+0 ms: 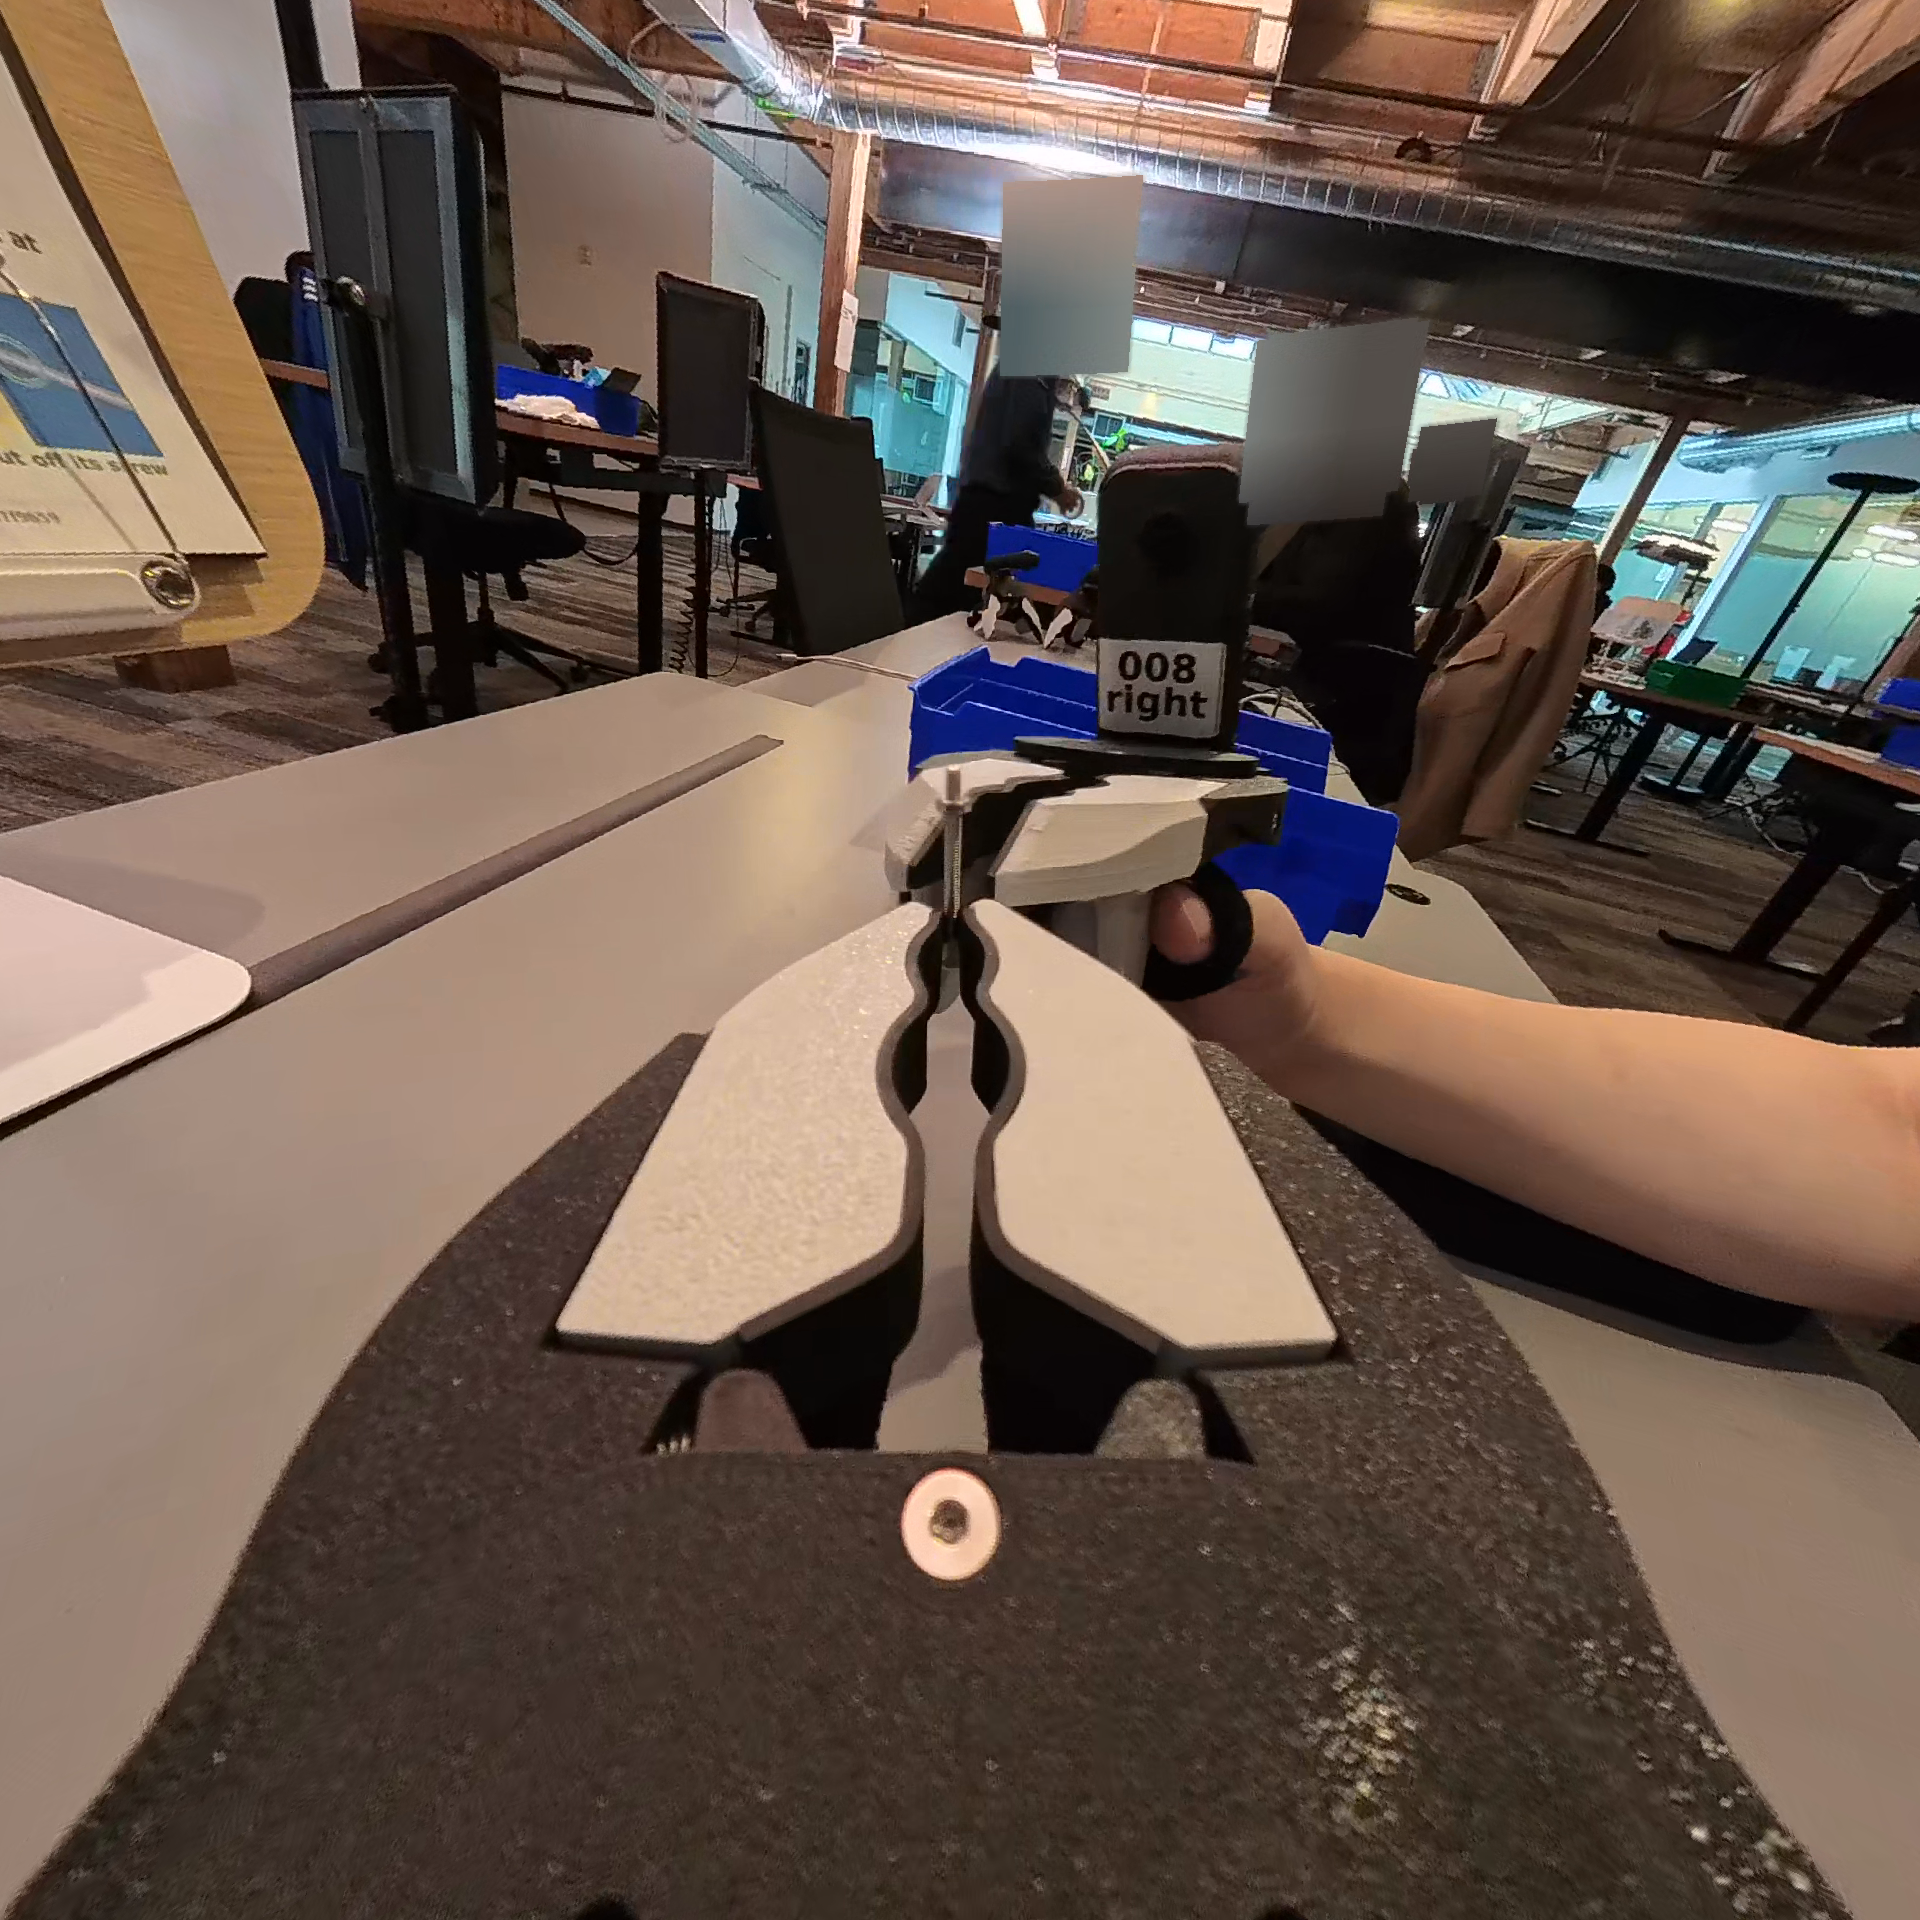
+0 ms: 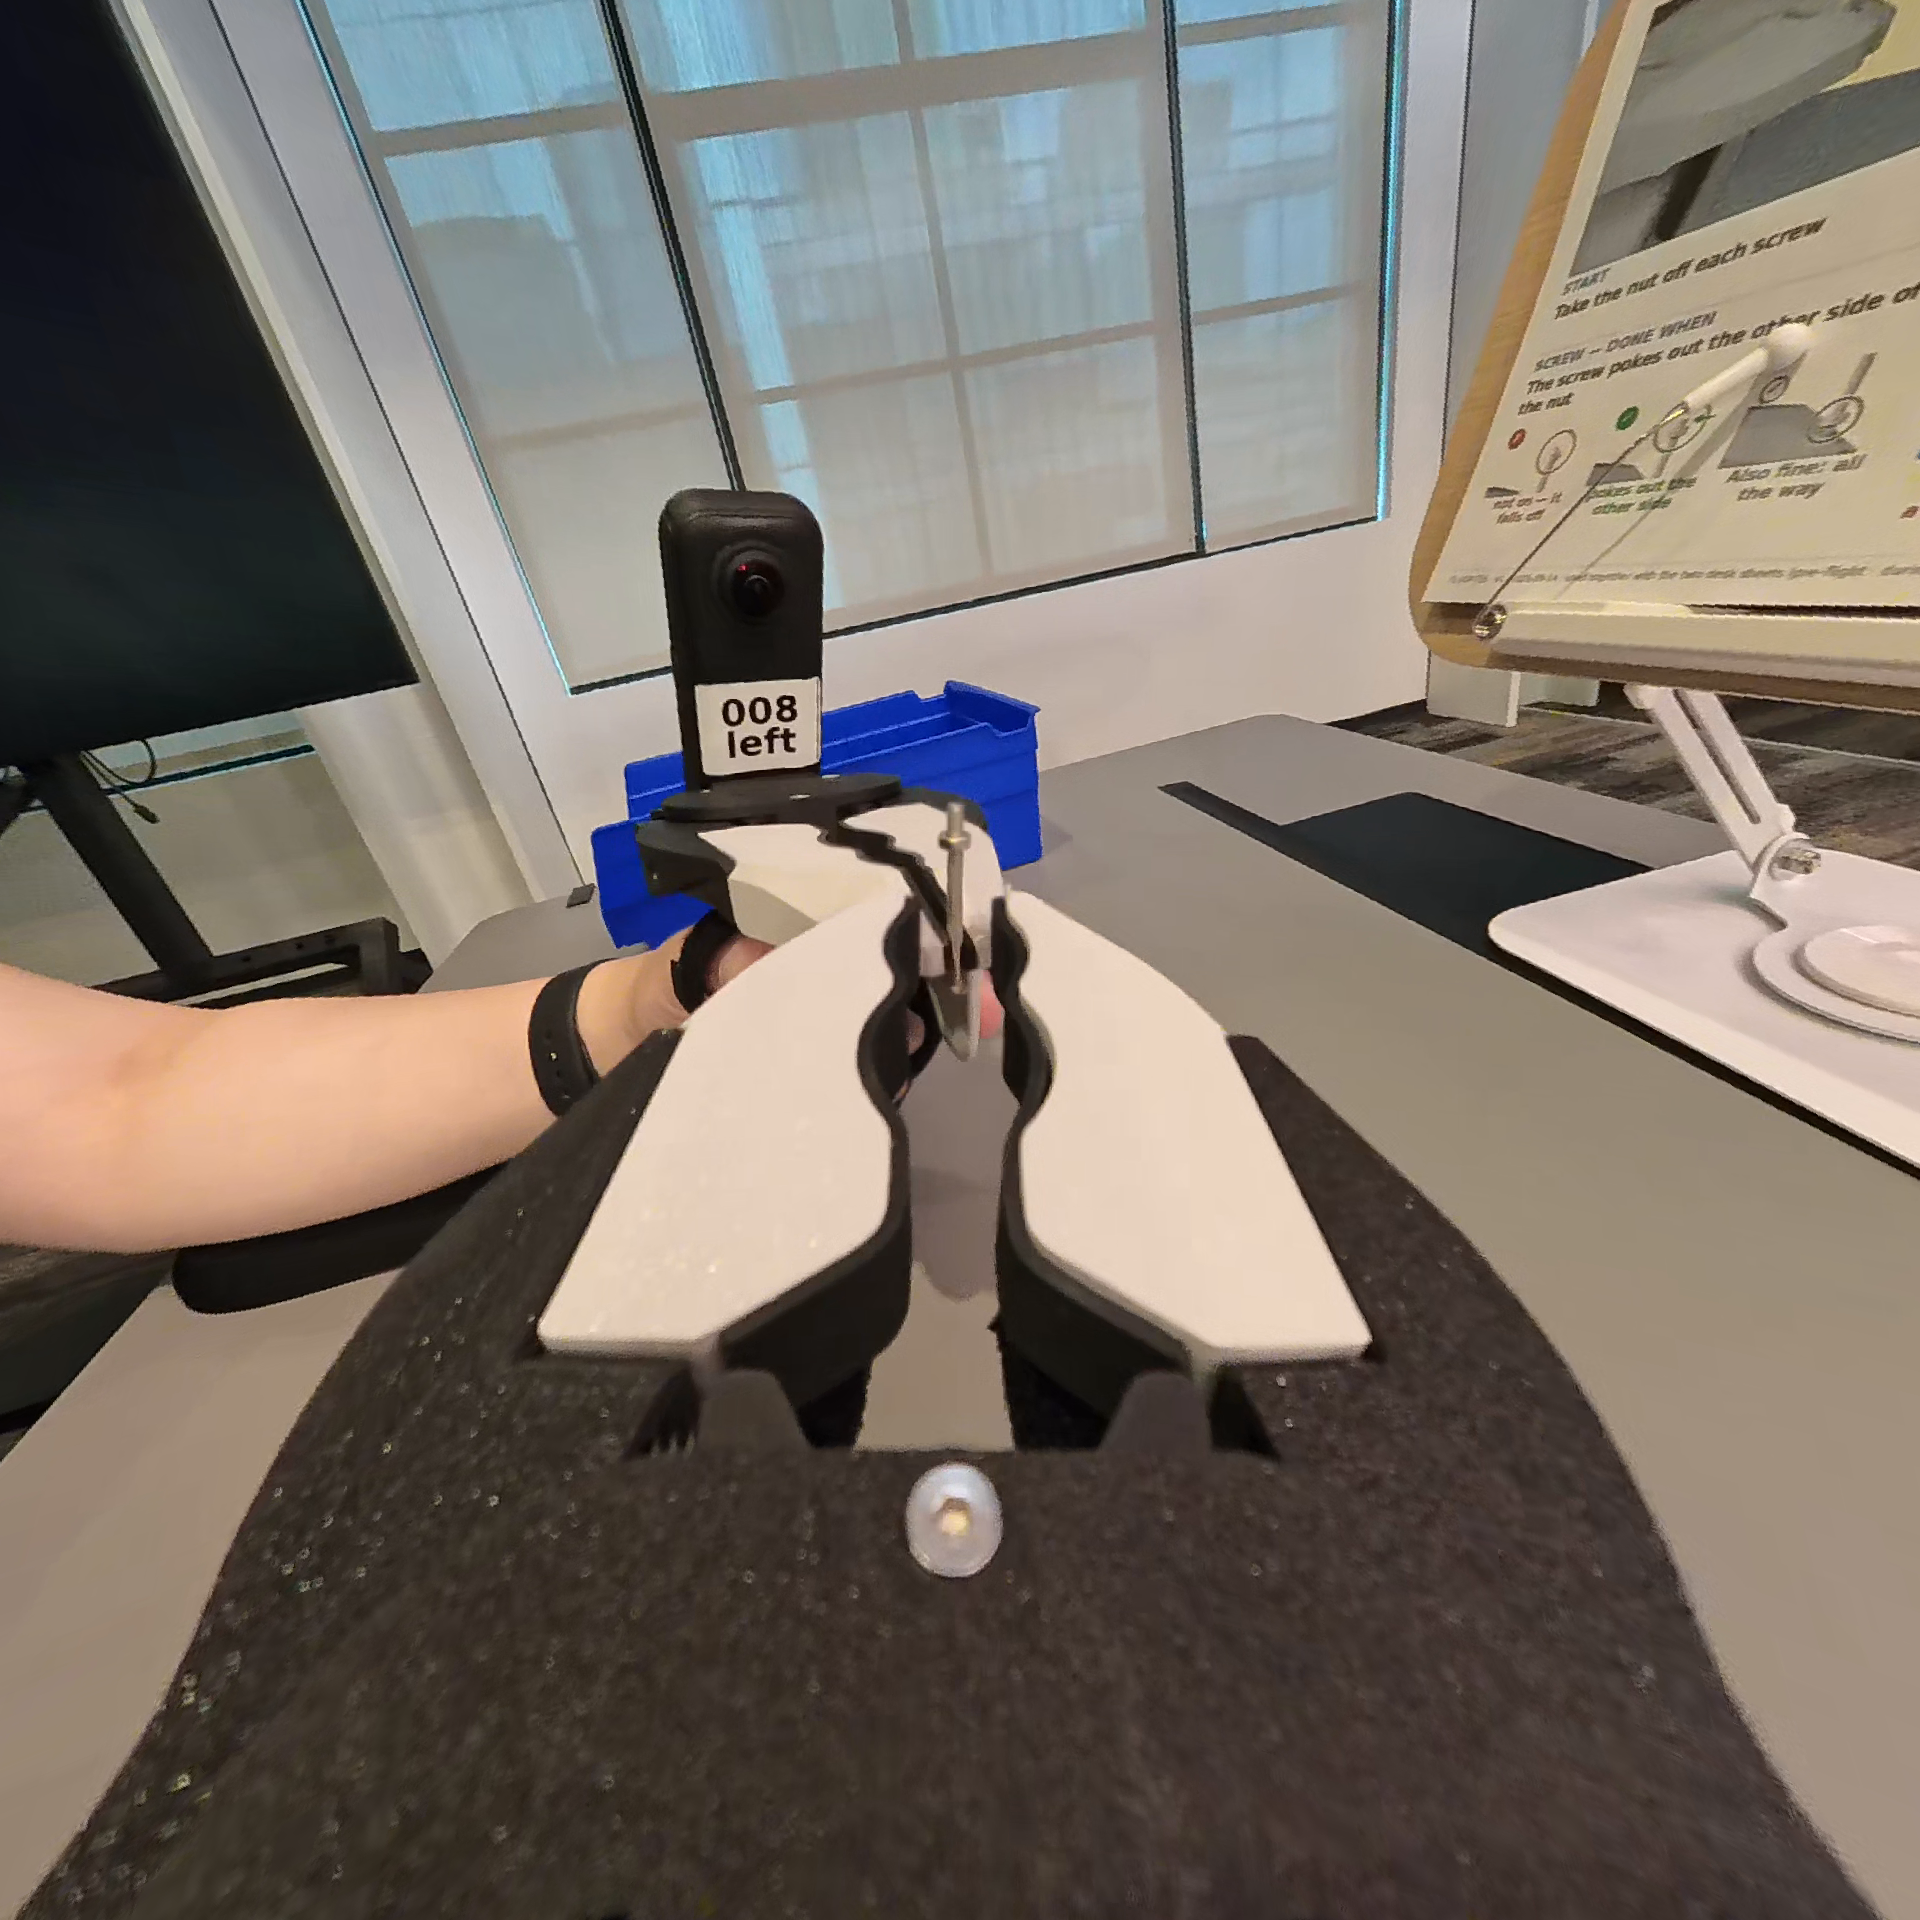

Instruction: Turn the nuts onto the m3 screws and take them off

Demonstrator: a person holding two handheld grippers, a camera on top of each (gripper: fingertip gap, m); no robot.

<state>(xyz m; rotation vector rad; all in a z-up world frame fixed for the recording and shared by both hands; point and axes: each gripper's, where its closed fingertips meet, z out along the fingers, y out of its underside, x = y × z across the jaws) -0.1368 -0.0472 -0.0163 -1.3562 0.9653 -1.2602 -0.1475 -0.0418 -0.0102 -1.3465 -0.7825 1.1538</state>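
Note:
A thin metal screw (image 1: 953, 852) stands upright between the two grippers, which face each other above the grey table (image 1: 416, 1091). A small nut (image 2: 954, 837) sits near the screw's top end. My left gripper (image 1: 951, 920) is shut on the screw's lower end. It also shows farther off in the right wrist view (image 2: 831, 873). My right gripper (image 2: 954, 914) has its jaws a little apart, one on each side of the screw (image 2: 952, 904) below the nut. The right gripper also shows in the left wrist view (image 1: 971, 842), just behind the screw. Each gripper is held by a hand.
Blue bins stand behind each gripper (image 1: 1309, 852) (image 2: 935, 748). A white document stand (image 2: 1704, 935) holding an instruction sheet (image 2: 1662, 312) is at the right. A forearm (image 1: 1558, 1122) lies over a black pad. People and desks are in the far background.

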